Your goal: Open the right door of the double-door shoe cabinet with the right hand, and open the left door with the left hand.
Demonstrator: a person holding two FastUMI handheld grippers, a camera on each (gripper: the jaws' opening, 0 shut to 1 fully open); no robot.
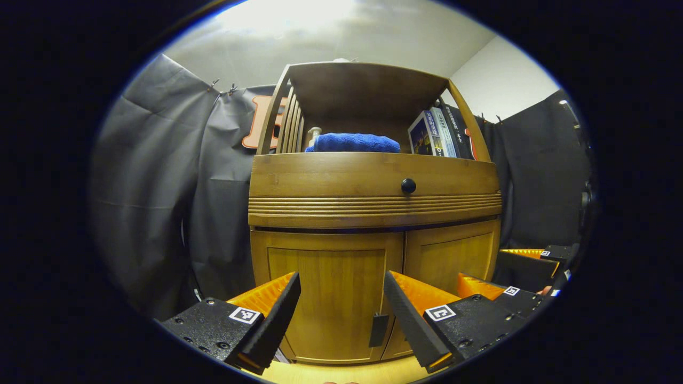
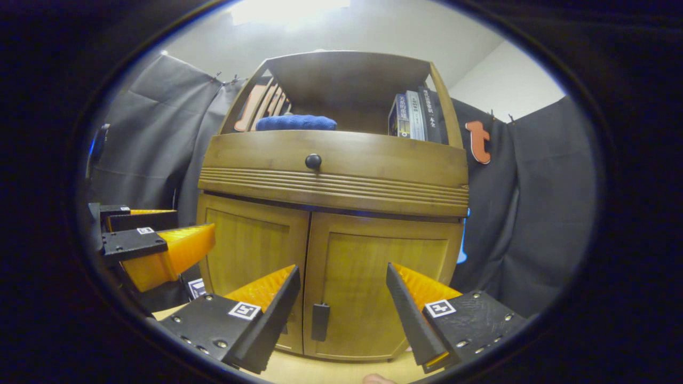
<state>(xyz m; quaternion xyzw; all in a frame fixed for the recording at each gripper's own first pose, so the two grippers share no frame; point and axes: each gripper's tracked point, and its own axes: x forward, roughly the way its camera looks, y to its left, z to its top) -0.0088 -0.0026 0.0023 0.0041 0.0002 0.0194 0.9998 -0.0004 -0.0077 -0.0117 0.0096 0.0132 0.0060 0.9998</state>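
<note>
Both doors (image 2: 373, 288) of the wooden cabinet (image 1: 373, 181) stood closed at frame centre, each probably stiff, hinged, best taken by its small dark handle (image 2: 320, 321), while left gripper (image 1: 341, 304) and right gripper (image 2: 341, 304) gaped wide, holding nothing.

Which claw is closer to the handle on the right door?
Right. The right claw hangs open just in front of the right door's handle; the left claw faces the left door's handle, off to the side.
</note>
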